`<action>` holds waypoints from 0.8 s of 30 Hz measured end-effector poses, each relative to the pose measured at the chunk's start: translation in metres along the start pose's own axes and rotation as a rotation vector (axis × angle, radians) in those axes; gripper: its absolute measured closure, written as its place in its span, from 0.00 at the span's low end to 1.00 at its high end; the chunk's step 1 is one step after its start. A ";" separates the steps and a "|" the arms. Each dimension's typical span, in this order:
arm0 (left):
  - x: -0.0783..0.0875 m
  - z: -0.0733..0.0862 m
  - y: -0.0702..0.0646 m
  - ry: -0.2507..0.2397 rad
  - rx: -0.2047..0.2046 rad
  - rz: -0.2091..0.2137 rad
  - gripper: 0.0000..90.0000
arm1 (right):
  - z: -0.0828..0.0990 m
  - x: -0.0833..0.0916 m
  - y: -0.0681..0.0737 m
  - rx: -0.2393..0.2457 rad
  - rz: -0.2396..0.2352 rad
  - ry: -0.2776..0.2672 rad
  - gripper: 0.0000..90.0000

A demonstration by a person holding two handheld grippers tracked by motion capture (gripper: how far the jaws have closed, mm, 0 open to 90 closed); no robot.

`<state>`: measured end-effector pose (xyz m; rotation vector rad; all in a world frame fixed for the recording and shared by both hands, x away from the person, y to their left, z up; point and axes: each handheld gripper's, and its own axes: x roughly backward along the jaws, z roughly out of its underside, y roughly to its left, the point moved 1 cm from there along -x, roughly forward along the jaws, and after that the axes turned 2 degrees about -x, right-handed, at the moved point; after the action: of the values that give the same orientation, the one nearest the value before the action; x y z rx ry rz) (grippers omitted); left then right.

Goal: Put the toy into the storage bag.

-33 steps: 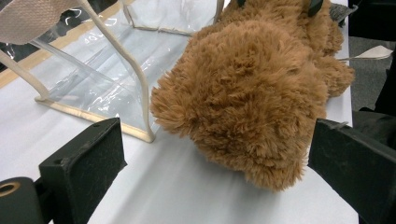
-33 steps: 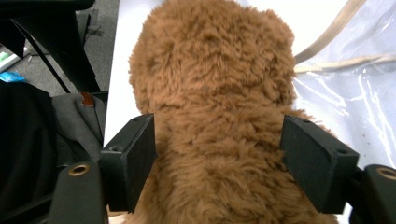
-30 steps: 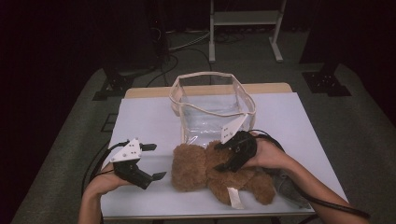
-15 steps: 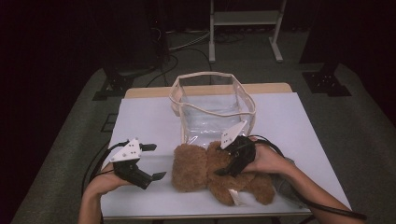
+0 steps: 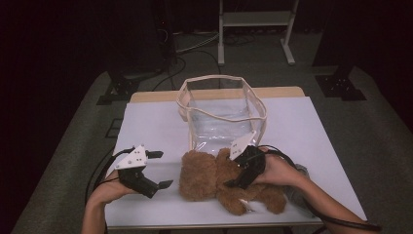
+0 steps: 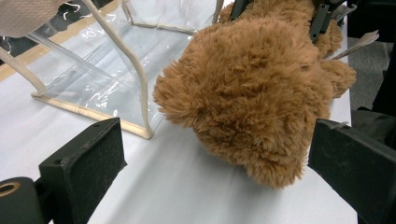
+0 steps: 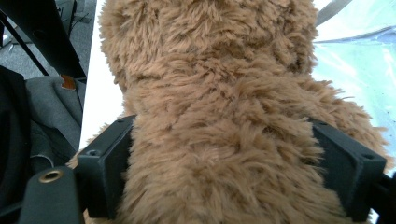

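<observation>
A brown teddy bear (image 5: 214, 178) lies on its side at the front of the white table (image 5: 316, 131), head toward the left. My right gripper (image 5: 237, 179) comes in from the right and straddles the bear's body (image 7: 224, 116). Its jaws have just been opening and stand wide, with fur filling the gap between the black pads (image 7: 107, 163). My left gripper (image 5: 159, 169) hovers left of the bear's head (image 6: 252, 93), open, nothing between its fingers (image 6: 84, 168). A clear bag with beige trim (image 5: 221, 78) stands open just behind the bear.
A grey garment (image 5: 297, 185) lies by the table's front right corner, under the right forearm. Cables trail from both grippers. A metal stand (image 5: 255, 19) is on the floor behind the table. The clear bag's wall (image 6: 102, 70) is close to the left gripper.
The right gripper has shifted slightly left and lower over the bear's body. The left gripper and the bag have stayed where they were.
</observation>
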<state>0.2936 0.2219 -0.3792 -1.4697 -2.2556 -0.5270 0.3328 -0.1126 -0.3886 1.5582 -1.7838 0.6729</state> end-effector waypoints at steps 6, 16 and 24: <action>0.000 0.001 0.000 0.005 0.002 0.001 0.03 | 0.002 -0.002 0.000 -0.003 0.000 0.002 0.17; 0.001 0.001 0.001 0.002 0.002 -0.001 0.03 | 0.003 -0.005 -0.002 -0.009 -0.002 0.025 0.24; 0.001 0.002 0.001 0.004 0.003 0.001 0.03 | 0.001 -0.004 -0.002 0.000 0.009 0.048 0.35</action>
<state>0.2944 0.2242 -0.3808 -1.4667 -2.2518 -0.5261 0.3343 -0.1115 -0.3925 1.5232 -1.7563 0.7089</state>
